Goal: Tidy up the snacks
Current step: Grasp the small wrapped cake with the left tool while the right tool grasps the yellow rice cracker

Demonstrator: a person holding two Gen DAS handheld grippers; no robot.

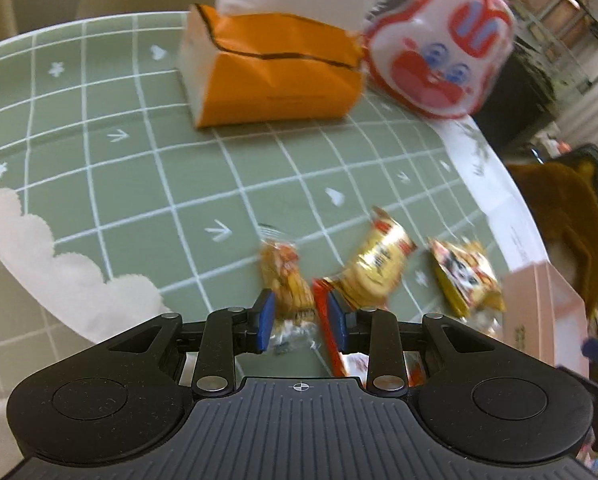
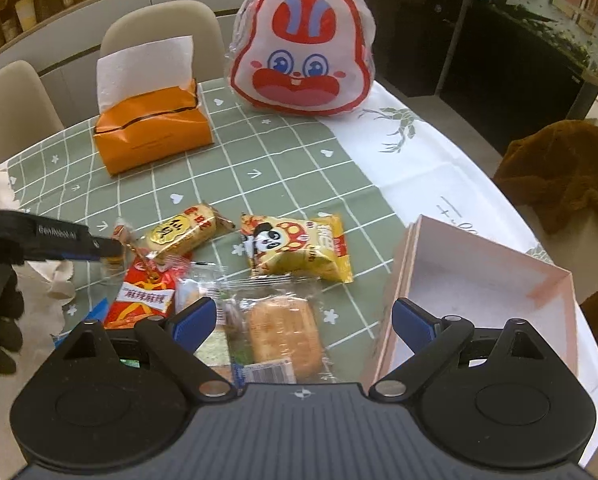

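Observation:
Several snack packets lie on the green checked tablecloth. In the left wrist view my left gripper point(image 1: 301, 322) stands around a small clear packet of yellow-orange snacks point(image 1: 289, 280), pads partly open and either side of it. Beside it lie a gold packet point(image 1: 377, 268), a panda packet point(image 1: 465, 280) and a red packet point(image 1: 339, 344). In the right wrist view my right gripper point(image 2: 303, 320) is open wide above a clear-wrapped bread packet point(image 2: 285, 336). The left gripper point(image 2: 79, 246) shows there at the left, by the red packet point(image 2: 147, 292), gold packet point(image 2: 183, 234) and panda packet point(image 2: 295, 248).
An open pink box point(image 2: 479, 276) stands at the right table edge, also in the left wrist view point(image 1: 539, 304). An orange tissue box point(image 2: 151, 136) and a rabbit-face bag point(image 2: 303, 64) stand at the back. A brown plush chair point(image 2: 567, 172) is beyond the table's right edge.

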